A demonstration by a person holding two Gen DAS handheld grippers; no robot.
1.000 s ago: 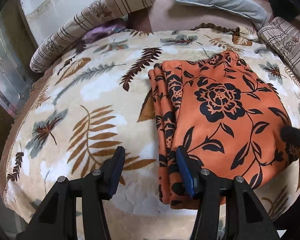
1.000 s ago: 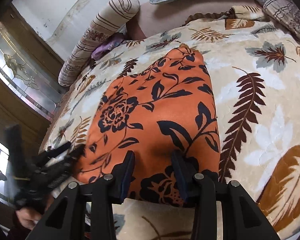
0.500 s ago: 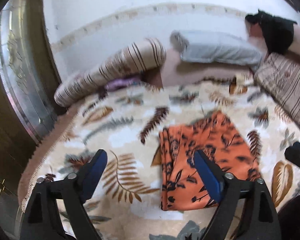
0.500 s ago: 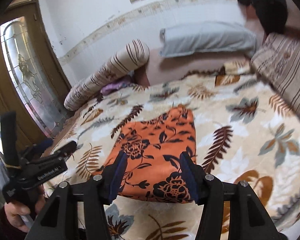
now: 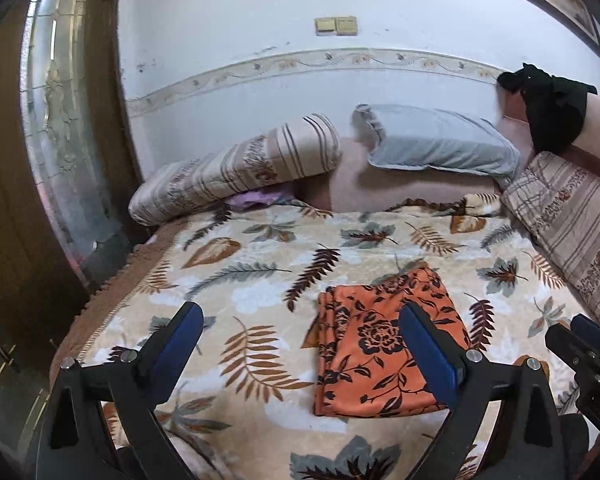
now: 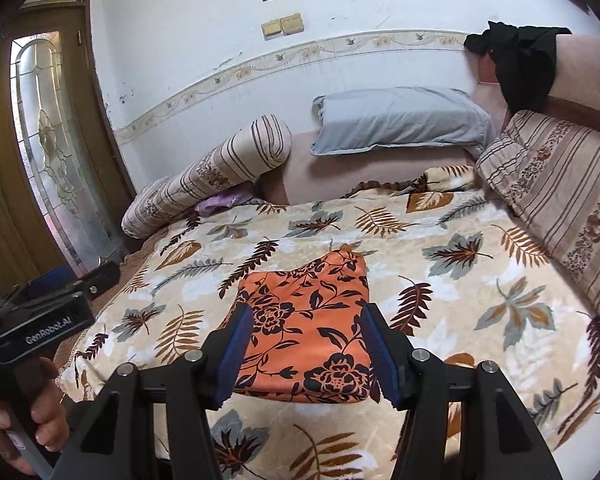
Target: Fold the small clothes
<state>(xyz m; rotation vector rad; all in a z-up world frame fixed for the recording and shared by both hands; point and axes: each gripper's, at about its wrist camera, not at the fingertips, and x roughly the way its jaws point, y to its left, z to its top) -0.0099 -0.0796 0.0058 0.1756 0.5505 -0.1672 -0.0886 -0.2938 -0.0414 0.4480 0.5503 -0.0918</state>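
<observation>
Both views have pulled back since a second ago to show the whole bed (image 5: 260, 280) and wall, the folded orange cloth (image 5: 384, 344) lying lower centre, with the left tool (image 5: 300, 344) and right tool (image 6: 306, 354) spread apart and empty, while only the right view shows the hand (image 6: 24, 412) at lower left.

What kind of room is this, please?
Most likely a bedroom: a bed covered by a leaf-print blanket, a grey pillow and a striped bolster at its head by the wall.
</observation>
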